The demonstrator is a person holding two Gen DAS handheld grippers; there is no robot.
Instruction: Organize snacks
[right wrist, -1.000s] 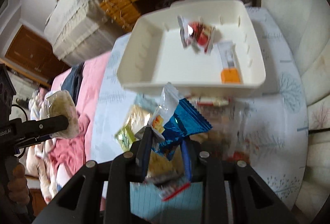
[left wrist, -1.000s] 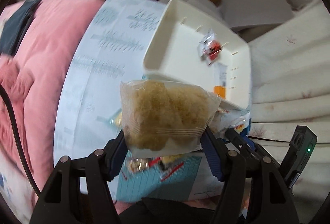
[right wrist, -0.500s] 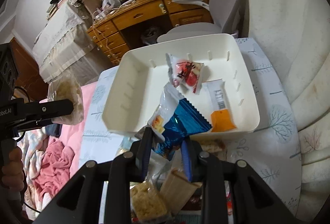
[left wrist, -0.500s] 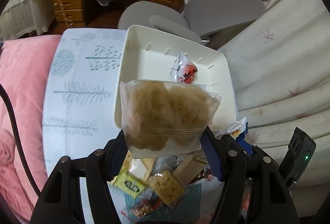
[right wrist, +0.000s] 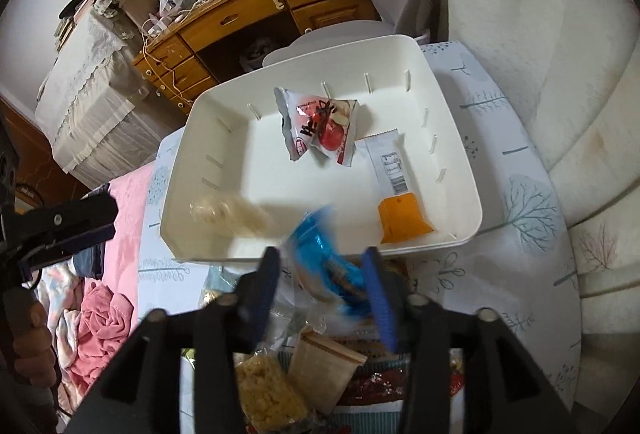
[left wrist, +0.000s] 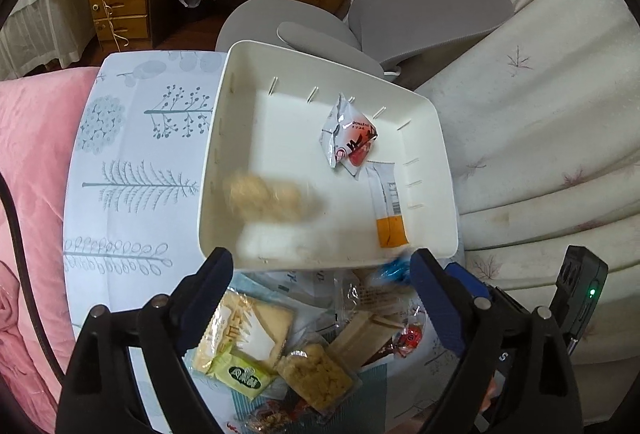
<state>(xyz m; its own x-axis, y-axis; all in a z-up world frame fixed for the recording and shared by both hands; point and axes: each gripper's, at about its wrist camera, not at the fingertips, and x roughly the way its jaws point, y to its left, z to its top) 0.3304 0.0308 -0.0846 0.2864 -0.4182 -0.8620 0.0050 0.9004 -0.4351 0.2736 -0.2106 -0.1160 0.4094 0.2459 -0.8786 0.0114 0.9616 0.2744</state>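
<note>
A table covered in a tree-print cloth [left wrist: 132, 170] is carrying a white bin [left wrist: 448, 194], which is sitting at its far end. Inside the bin, a red-and-white packet [right wrist: 320, 126] and an orange-ended sachet [right wrist: 400, 206] are lying near the far right corner. A blurred puffed-snack bag [left wrist: 268, 198] is lying in the near left part, clear of the left gripper [left wrist: 320, 266], whose jaws are opening wide with nothing between them. The right gripper [right wrist: 320, 266] is opening too; a blurred blue packet [right wrist: 320, 254] is sitting between its fingers over the bin's near rim.
</note>
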